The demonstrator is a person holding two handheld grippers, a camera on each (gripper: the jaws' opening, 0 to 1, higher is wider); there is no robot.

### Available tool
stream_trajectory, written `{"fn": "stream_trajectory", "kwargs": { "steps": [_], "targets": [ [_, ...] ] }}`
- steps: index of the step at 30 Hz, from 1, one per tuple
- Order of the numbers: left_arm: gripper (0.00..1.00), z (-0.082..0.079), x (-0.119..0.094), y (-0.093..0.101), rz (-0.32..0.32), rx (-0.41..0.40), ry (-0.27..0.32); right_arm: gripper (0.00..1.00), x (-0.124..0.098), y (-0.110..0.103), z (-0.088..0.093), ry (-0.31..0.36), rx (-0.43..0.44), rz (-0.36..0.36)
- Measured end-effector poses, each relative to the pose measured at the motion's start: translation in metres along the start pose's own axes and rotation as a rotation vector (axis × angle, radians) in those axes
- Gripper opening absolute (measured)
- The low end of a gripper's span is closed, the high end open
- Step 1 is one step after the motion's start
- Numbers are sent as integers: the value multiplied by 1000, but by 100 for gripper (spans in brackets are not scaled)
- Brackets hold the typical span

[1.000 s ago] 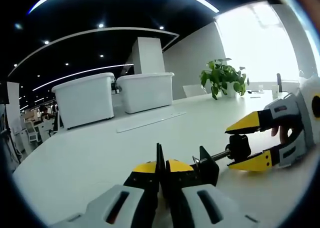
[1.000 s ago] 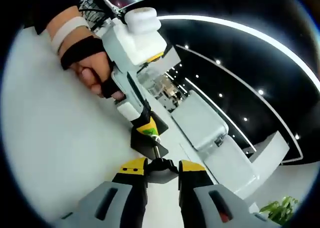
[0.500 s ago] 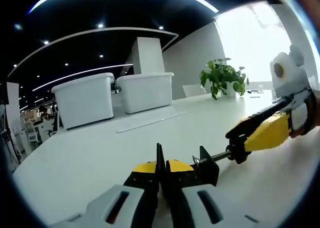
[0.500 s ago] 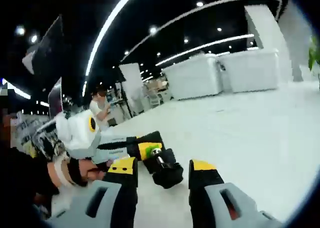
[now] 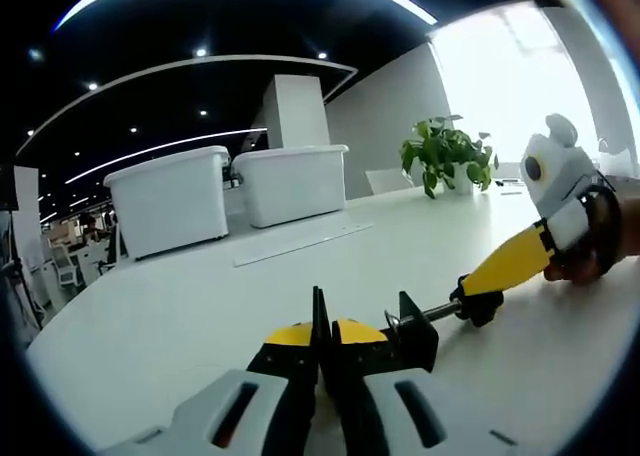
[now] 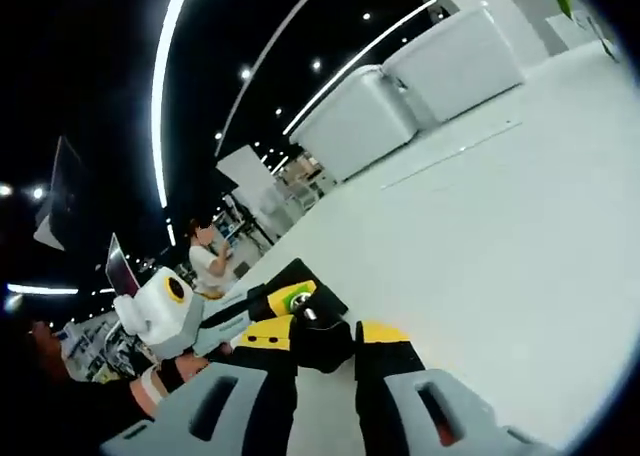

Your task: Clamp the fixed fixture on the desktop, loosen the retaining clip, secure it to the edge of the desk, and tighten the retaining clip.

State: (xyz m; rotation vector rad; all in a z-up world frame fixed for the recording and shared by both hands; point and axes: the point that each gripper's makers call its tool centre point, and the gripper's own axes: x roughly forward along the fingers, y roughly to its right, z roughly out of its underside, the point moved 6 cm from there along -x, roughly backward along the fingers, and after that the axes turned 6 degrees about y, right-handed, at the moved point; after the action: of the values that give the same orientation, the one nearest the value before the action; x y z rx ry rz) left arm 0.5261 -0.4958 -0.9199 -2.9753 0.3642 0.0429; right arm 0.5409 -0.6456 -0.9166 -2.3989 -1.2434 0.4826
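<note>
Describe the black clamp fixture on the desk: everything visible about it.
The clamp fixture is black, seemingly hard plastic or metal, with an upright plate, a silvery threaded screw and a black knob. It sits low on the white desk. The left gripper pinches its plate; the right gripper closes on the knob.

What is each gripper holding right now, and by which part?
The left gripper is shut on the black clamp's upright plate; the right gripper grips the knob at the screw's end.

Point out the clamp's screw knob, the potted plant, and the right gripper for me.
screw knob [image 5: 478,304]: left gripper view, on the black knob body.
potted plant [image 5: 445,153]: left gripper view, on its leaves.
right gripper [image 6: 322,338]: right gripper view, midway between its yellow tips.
</note>
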Motion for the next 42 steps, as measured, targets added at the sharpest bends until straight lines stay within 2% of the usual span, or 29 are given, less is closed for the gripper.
{"fn": "stream_trajectory", "kwargs": {
  "steps": [2,4,5,6,8,9,14,20,23,25,27,29,30,32,34,36,38,39,40,41,42],
  "targets": [
    [6,0,1,0,-2,10,1,17,1,-7,-4,17,-289,-11],
    [6,0,1,0,-2,5,0,16,1,-14,-3,15,-469,6],
    [6,0,1,0,-2,4,0,16,1,-15,-2,17,-503,8],
    [6,0,1,0,-3,4,0,16,1,-19,-1,27,-606,10],
    [6,0,1,0,-5,5,-1,16,-1,-26,2,55,-904,6],
    [6,0,2,0,-5,6,-1,16,0,-26,4,66,-999,11],
    [6,0,2,1,-6,5,-1,16,0,-31,11,80,-1228,33],
    [6,0,3,1,-7,8,-1,16,0,-34,18,89,-1566,58],
    [6,0,3,0,-10,12,-2,16,0,-36,20,83,-1578,61],
    [6,0,3,0,-13,15,-2,17,0,-33,20,73,-1521,56],
    [6,0,3,-1,-15,19,-3,18,1,-34,19,72,-1525,46],
    [6,0,3,-1,-15,14,-3,18,2,-36,19,25,-1570,19],
    [6,0,3,-2,-16,14,-3,18,2,-38,19,14,-1550,38],
    [6,0,3,-2,-14,8,-3,18,0,-41,18,8,-1423,69],
    [6,0,3,-2,-13,5,-3,18,-1,-46,12,19,-1270,68],
    [6,0,2,-3,-12,3,-4,22,-4,-45,1,40,-992,64],
    [6,-1,2,-3,-11,0,-4,31,-6,-40,-7,45,-719,51],
    [6,-1,2,-3,-11,-1,-4,31,-6,-36,-9,45,-631,44],
    [6,-1,2,-3,-10,-2,-4,30,-7,-30,-12,62,-506,18],
    [6,-1,2,-3,-10,-2,-5,29,-10,-24,-13,69,-447,43],
    [6,-1,2,-3,-10,1,-5,29,-12,-18,-11,48,-426,56]
  ]
}}
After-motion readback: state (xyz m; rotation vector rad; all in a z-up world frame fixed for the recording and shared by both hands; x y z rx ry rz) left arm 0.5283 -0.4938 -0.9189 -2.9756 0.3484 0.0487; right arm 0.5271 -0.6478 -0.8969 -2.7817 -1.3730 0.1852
